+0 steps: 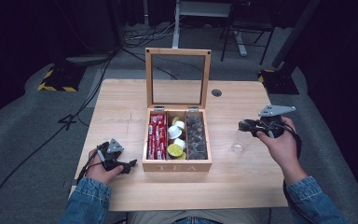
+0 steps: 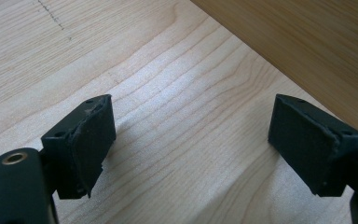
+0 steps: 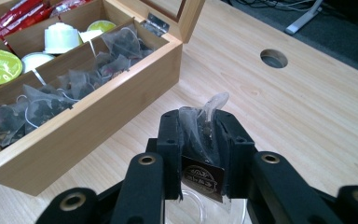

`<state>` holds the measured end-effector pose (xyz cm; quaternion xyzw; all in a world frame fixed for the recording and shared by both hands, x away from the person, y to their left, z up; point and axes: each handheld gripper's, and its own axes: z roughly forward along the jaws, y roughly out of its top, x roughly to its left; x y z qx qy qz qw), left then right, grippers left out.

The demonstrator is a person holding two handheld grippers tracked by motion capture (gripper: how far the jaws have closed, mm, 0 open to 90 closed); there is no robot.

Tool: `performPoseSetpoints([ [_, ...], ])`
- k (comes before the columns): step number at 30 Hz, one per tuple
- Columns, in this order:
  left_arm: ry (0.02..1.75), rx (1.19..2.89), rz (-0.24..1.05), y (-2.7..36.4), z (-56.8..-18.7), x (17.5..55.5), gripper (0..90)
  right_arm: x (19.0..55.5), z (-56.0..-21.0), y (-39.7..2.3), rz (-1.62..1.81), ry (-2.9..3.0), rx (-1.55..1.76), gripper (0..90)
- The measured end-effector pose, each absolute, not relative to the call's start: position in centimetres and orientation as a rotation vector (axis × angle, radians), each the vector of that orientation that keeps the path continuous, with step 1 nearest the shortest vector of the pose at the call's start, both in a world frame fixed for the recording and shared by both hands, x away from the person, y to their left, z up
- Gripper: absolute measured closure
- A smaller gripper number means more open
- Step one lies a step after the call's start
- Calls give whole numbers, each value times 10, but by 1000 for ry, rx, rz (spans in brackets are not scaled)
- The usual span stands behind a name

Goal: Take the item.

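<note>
The right gripper (image 3: 200, 154) has its jaws drawn close on a mesh tea bag (image 3: 200, 123), pinched flat between the black pads with its pale tip sticking up above them and its dark paper tag (image 3: 204, 179) hanging below. In the high view this gripper (image 1: 248, 126) sits in the person's right hand (image 1: 279, 144), off the right side of the wooden tea box (image 1: 177, 164) and apart from it. Directly beneath the held tea bag, the rim of a clear glass (image 3: 205, 210) shows between the gripper's arms; from above, the glass (image 1: 239, 141) stands on the table (image 1: 242, 182) just to the right of the box, below the gripper's tips.

The left gripper (image 2: 191, 149) has its jaws spread wide with nothing between them, only bare table wood (image 2: 186, 116). It is low over the table, and the box's side wall (image 2: 307, 42) crosses the upper right corner of its view. From above, this gripper (image 1: 130, 164) is held in the left hand (image 1: 103, 171) just off the box's front left corner, tips pointing toward it.

The box stands in the middle of the table with its glass-paned lid (image 1: 177, 77) raised upright at the back. Its left compartment holds red sachets (image 1: 157, 135), the middle one round capsules (image 1: 176, 135) in white and lime green, and the right one more dark mesh tea bags (image 1: 196, 135). Behind the box to the right, a round hole (image 1: 216, 92) is cut into the tabletop.
</note>
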<state>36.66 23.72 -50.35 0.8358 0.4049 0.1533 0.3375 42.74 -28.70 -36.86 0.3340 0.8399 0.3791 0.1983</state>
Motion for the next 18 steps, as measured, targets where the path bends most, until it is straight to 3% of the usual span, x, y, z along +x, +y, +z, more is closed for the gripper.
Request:
performPoseSetpoints([
  [18, 1055, 2179, 398, 237, -503, 367, 152, 427, -389, -288, 911, 2416, 949, 735],
])
